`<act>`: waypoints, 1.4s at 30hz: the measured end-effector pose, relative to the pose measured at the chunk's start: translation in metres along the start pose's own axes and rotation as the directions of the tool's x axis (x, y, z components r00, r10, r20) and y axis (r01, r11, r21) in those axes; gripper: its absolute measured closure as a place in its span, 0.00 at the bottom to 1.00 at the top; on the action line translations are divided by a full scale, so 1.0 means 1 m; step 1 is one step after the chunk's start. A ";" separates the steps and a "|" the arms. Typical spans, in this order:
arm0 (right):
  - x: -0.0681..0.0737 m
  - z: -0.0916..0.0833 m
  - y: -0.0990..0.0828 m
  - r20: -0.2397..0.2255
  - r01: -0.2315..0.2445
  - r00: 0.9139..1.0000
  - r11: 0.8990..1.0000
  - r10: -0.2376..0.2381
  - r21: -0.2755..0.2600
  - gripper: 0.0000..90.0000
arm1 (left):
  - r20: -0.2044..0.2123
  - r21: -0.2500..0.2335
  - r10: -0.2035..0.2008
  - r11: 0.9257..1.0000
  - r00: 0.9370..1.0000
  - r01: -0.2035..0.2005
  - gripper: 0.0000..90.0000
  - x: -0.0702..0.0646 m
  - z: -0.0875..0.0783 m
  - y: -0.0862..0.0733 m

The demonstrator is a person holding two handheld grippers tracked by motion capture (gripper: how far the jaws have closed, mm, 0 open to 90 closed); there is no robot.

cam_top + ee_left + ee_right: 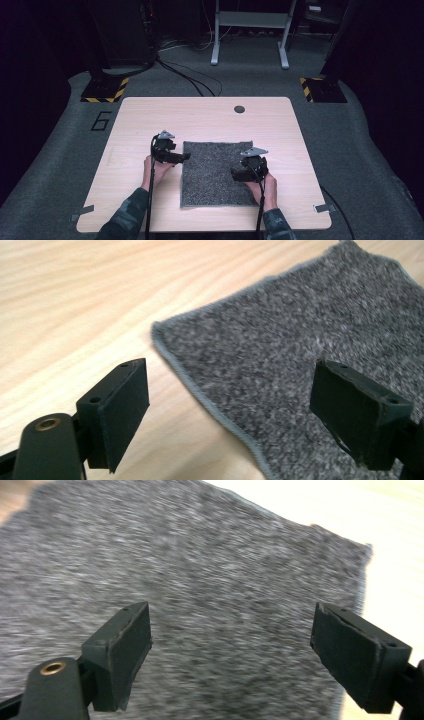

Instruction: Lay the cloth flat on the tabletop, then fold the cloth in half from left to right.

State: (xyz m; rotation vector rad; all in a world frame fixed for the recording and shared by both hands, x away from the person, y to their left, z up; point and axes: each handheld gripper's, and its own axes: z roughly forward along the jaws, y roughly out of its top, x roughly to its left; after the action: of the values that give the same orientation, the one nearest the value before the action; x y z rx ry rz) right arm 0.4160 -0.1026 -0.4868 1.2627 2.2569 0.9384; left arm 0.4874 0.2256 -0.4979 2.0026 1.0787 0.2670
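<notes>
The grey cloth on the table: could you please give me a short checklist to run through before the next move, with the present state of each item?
1. Cloth lies flat on the table: ok.
2. Left gripper jaws open, nothing between them: ok.
3. Right gripper jaws open, nothing between them: ok.
4. Left gripper at the cloth's left edge, which runs between its jaws in the left gripper view: ok.
5. Right gripper over the cloth near its right edge: ok.
6. Either gripper touching the cloth: cannot tell.
</notes>
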 end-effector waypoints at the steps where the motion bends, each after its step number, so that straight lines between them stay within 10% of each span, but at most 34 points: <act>1: 0.000 0.000 0.000 0.000 0.000 1.000 1.000 0.000 0.000 0.18 | -0.005 0.000 0.002 1.000 1.000 -0.002 0.18 0.001 0.000 0.000; 12: 0.056 -0.012 -0.004 -0.094 0.073 0.993 0.997 -0.076 -0.036 0.19 | -0.016 -0.002 -0.042 0.999 0.999 0.042 0.17 0.011 0.005 0.013; 24: 0.143 -0.002 -0.011 -0.259 0.180 0.947 0.982 -0.189 -0.058 0.24 | -0.050 0.006 -0.061 0.998 0.997 0.061 0.23 0.015 0.021 0.022; 32: 0.188 0.018 -0.015 -0.271 0.269 0.923 0.962 -0.272 -0.046 0.43 | -0.079 -0.002 -0.070 0.998 0.994 0.070 0.37 0.018 0.026 0.019; 42: 0.194 0.024 -0.019 -0.247 0.292 0.924 0.955 -0.293 -0.042 0.75 | -0.095 0.044 -0.043 0.998 0.995 0.048 0.55 0.018 0.036 0.011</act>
State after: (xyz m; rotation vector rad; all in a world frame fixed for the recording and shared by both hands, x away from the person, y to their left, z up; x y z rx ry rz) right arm 0.3187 0.0652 -0.5190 0.8058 2.5431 1.0342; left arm 0.5239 0.2163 -0.5156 2.0204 1.1978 0.3172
